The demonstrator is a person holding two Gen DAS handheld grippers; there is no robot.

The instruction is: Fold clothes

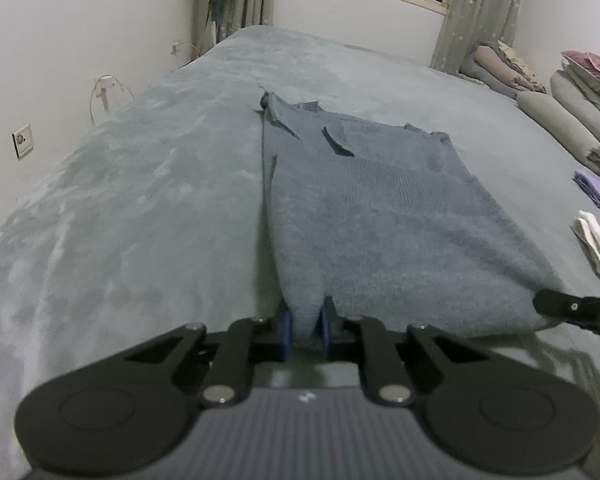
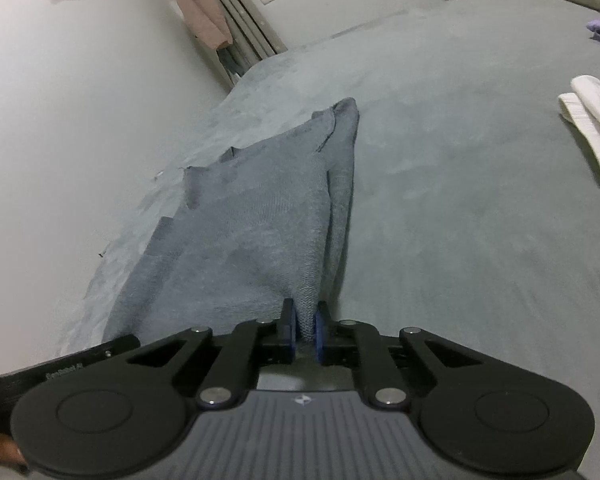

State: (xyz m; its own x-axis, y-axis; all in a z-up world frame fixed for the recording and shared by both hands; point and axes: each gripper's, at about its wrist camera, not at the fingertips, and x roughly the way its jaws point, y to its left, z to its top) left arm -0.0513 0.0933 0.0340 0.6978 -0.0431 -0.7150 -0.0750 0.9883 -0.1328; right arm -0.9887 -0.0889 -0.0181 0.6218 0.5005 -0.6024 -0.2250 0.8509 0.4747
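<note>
With the left gripper (image 1: 306,322) and right gripper (image 2: 305,325) each clenched on a near corner of the sweater (image 1: 364,200) lying flat on the bed (image 1: 120,200), uneven lifting could skew the fold, or thin pinches could slip free.

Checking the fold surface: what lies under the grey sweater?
The grey sweater lies on the bed's grey plush cover, its near edge pinched by the left gripper and right gripper. Anything beneath the fabric is hidden.
</note>
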